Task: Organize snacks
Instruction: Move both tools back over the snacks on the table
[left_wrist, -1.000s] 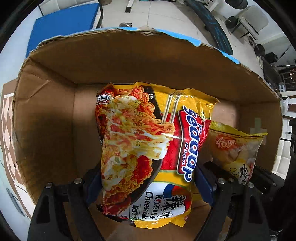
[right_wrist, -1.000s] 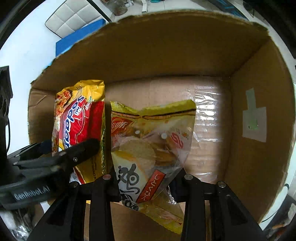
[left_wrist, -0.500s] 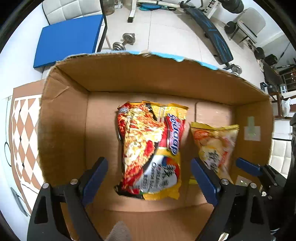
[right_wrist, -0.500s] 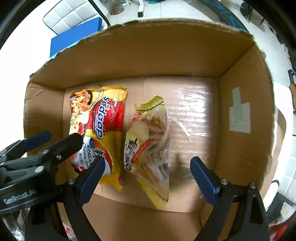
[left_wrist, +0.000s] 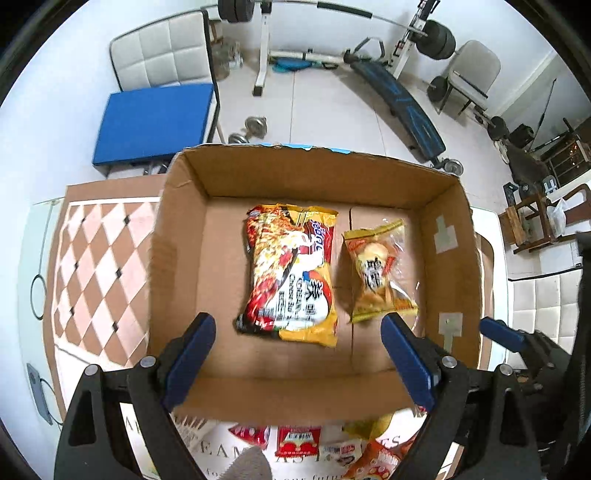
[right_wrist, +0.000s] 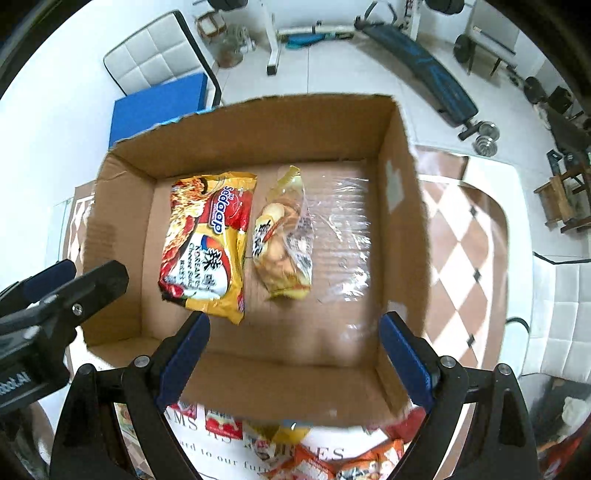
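Note:
An open cardboard box holds two snacks lying flat on its floor. A red and yellow Sedaap noodle packet lies on the left. A yellow clear biscuit bag lies to its right. My left gripper is open and empty above the box's near edge. My right gripper is open and empty above the box's near edge too. The left gripper also shows at the left of the right wrist view.
Several more snack packets lie on the table in front of the box. A checked mat covers the table. A blue padded chair, a weight bench and white chairs stand beyond.
Both grippers let go of their snacks and opened. They pulled up and back out of the box. The noodle packet and biscuit bag now lie on the box floor.

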